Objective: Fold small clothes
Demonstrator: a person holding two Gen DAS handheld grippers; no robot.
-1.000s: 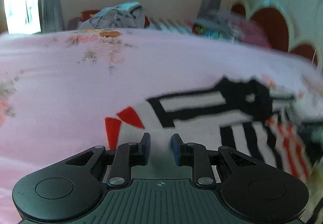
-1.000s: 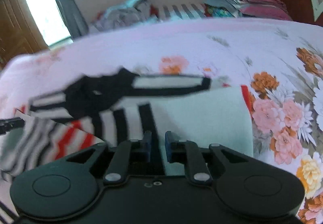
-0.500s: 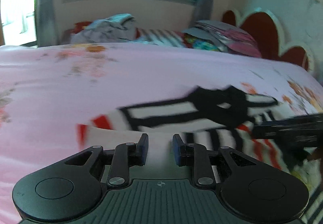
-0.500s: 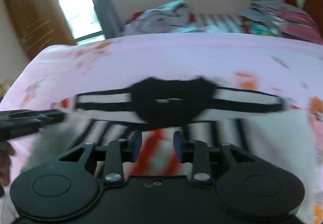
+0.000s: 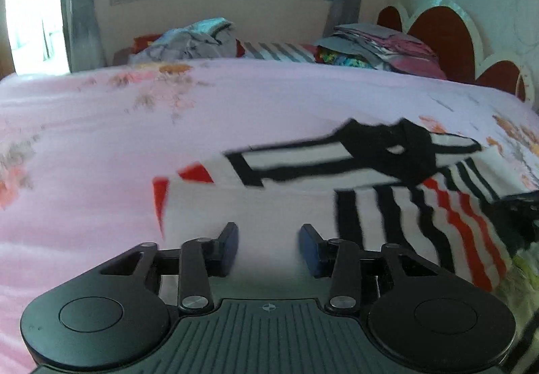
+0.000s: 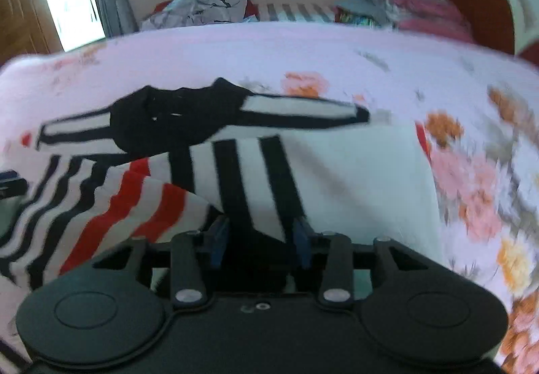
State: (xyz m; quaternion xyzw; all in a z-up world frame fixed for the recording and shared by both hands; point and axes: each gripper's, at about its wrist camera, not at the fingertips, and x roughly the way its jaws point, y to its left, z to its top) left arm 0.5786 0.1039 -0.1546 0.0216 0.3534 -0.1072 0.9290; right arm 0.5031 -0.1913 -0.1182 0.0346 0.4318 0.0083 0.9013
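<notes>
Lying crosswise on the bedspread [image 5: 101, 145], the striped garment [image 5: 303, 198] faces parted left tongs [image 5: 267, 244].

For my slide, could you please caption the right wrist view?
Open right claw poised at the edge of a white, black-and-red striped small garment on a pink floral bedsheet.

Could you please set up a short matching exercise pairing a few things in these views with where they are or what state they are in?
Things:
1. left gripper
2. striped garment
3. headboard
4. crumpled grey clothes

Descriptions:
A. heaped beyond the bed's far edge, below the window
B. open over white cloth
C. dark red with scalloped white trim
D. spread on the pink bedsheet

Pairs: 1-B, 2-D, 3-C, 4-A
</notes>
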